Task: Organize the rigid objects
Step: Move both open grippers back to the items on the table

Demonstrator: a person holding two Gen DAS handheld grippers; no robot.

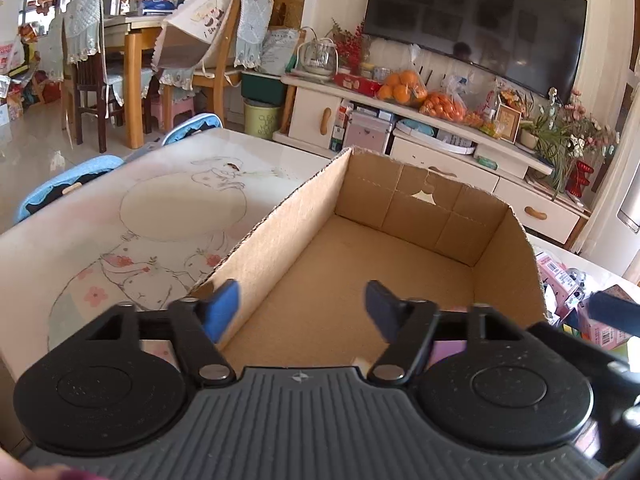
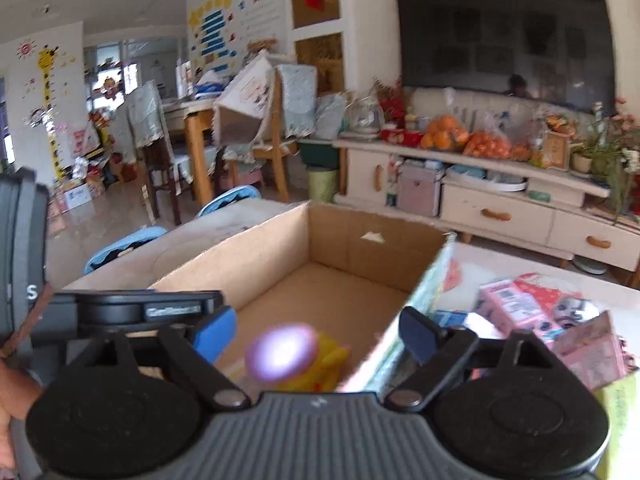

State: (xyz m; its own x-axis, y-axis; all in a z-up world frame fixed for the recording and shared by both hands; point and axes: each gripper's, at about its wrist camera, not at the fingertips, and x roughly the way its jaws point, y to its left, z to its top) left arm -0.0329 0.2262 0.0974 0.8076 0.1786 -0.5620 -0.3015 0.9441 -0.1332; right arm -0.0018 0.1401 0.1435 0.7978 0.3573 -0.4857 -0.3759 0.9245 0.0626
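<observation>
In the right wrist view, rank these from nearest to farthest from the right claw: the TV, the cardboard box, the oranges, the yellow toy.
1. Yellow toy, just ahead of the right claw, inside the box.
2. Cardboard box, around it.
3. Oranges, on the cabinet.
4. TV, on the wall above.

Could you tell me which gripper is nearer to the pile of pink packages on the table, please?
Right. The right gripper is open over the cardboard box, beside the pink packages. The left gripper, also open, sits across the box.
</observation>
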